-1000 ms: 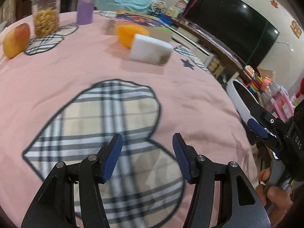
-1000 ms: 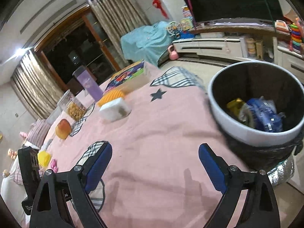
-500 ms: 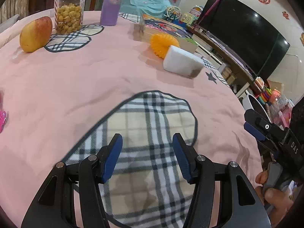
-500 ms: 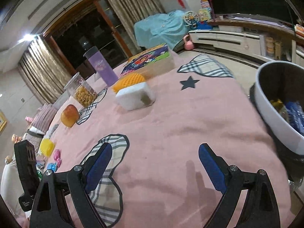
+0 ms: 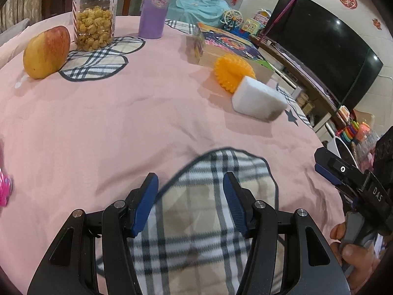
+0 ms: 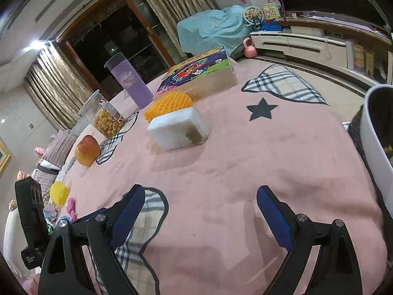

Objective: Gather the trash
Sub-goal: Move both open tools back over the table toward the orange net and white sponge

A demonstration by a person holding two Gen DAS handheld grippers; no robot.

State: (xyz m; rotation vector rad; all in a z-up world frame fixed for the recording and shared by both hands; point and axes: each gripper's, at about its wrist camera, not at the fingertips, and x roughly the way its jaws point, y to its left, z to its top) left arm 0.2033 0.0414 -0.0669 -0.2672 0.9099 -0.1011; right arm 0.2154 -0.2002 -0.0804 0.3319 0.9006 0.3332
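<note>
Two hand-held grippers hover low over a pink cloth point(image 5: 147, 127) with plaid patches covering a tabletop. The left gripper point(image 5: 190, 204) has its jaws partly apart, holding nothing, above a plaid patch. The right gripper point(image 6: 199, 216) has its jaws spread wide, also holding nothing. Ahead of both lies a white foam block point(image 6: 178, 129) with a dirty end, touching an orange spiky ball point(image 6: 168, 103) just beyond it. Farther off stand a colourful box point(image 6: 199, 70), a purple tumbler point(image 5: 154, 7), a snack jar point(image 5: 94, 17) and a mango point(image 5: 46, 51). A white-rimmed trash bin point(image 6: 375, 135) stands at the far right, off the cloth's edge.
</note>
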